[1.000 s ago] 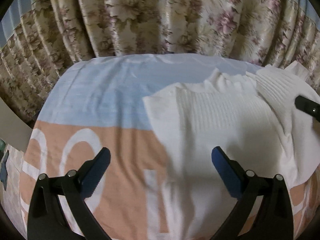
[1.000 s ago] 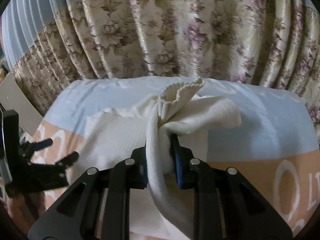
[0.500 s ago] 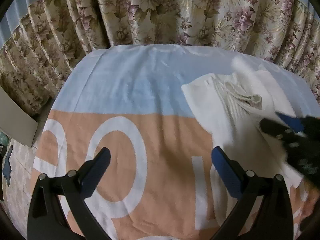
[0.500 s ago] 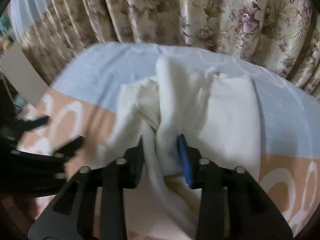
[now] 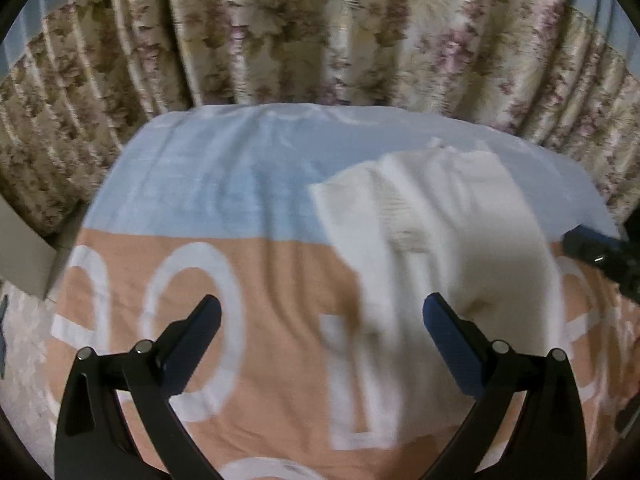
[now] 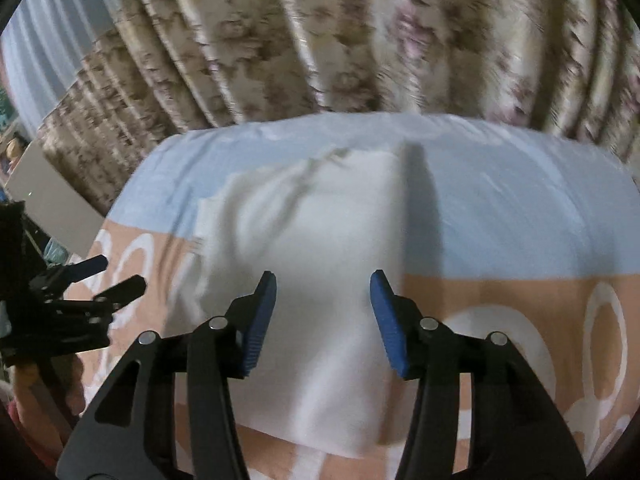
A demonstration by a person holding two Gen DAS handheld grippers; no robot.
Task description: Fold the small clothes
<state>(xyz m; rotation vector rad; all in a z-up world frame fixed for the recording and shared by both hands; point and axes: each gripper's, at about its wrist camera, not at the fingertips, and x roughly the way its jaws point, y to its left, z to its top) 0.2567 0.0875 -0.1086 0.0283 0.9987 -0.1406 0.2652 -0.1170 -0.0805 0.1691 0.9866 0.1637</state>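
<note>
Floral pleated curtain (image 5: 320, 32) behind. Blue-and-peach terry towel (image 5: 224, 200) underneath; white ribbed knit garment (image 6: 320, 264) lies on it, apparently part-folded (blurry). Left gripper (image 5: 320, 320) wide open, empty. Right gripper (image 6: 323, 316) jaws opening above garment, gripping nothing.

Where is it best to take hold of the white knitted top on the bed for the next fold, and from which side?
Probably at the near bottom edge of the white top, coming from above on the near side. There the cloth lies flat over the bedcover and ends in a free hem. The right tool hangs above it, its jaws opening with nothing pinched.
</note>
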